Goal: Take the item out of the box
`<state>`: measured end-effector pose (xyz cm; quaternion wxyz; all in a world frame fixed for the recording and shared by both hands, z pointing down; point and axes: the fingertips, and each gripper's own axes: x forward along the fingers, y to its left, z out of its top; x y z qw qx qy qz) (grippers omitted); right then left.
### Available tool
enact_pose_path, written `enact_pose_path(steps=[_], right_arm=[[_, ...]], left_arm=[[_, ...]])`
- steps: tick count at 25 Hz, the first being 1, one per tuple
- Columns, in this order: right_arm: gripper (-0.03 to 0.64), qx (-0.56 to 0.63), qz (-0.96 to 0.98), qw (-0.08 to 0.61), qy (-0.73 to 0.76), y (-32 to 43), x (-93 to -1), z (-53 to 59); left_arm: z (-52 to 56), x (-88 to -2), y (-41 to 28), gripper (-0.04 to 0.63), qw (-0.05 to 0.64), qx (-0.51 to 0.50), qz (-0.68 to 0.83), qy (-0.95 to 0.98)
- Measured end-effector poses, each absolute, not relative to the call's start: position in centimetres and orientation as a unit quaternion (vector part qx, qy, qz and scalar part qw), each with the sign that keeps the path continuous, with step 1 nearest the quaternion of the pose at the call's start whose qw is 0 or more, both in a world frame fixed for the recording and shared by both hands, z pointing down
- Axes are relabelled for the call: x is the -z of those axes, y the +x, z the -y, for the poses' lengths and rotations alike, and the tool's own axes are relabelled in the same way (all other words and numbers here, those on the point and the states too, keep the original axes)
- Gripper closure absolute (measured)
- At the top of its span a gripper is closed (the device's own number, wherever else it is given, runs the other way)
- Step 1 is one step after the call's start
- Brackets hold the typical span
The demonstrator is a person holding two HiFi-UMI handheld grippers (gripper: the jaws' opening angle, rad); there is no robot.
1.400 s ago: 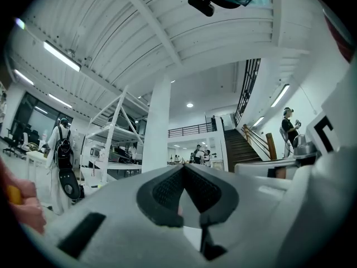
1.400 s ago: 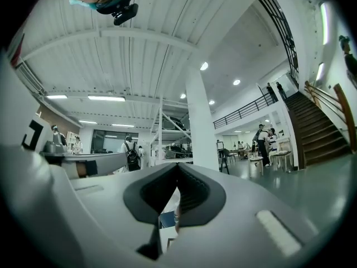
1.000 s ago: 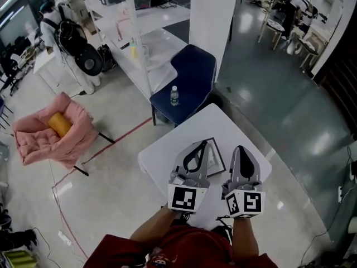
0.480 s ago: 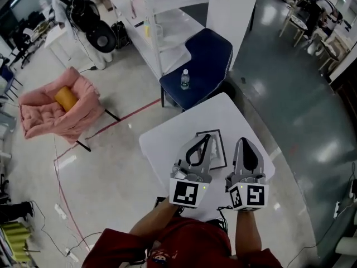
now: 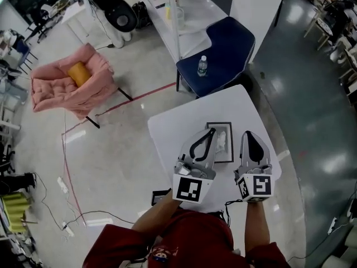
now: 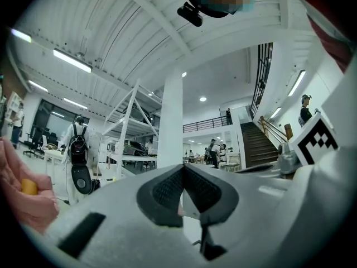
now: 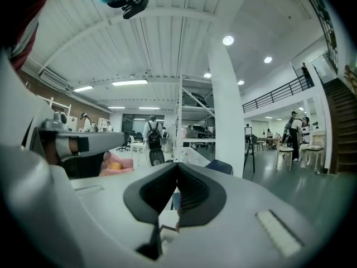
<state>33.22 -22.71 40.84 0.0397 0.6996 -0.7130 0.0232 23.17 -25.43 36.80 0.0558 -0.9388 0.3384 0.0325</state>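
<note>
Task not begun: pale white item (image 5: 222, 142) lies inside shallow dark-rimmed box (image 5: 218, 124), centre frame, on white square table (image 5: 175, 128). Left gripper (image 5: 210, 131) and right gripper (image 5: 248, 134) both pinched closed, empty, just below box.

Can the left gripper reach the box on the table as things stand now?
Probably yes: the box lies just ahead of the left gripper's tips with nothing between them, though its jaws are shut.
</note>
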Motion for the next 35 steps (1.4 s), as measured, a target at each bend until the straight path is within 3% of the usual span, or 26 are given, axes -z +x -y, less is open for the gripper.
enact_pose_path(steps=[18,28,35], right_arm=[[0.595,-0.016,0.800,0.260,0.541,29.8,-54.0,25.7],[0.557,0.020,0.806,0.436,0.399,28.3,-61.7,26.1],[0.509,0.009,0.796,0.523,0.305,28.2,-66.6,26.0]], left_arm=[[25.8,-39.2,21.4,0.592,0.051,-0.005,-0.371,-0.927],[25.9,-41.0,20.6,0.592,0.032,0.007,-0.379,-0.925],[26.6,-42.5,20.3,0.592,0.021,0.015,-0.383,-0.923]])
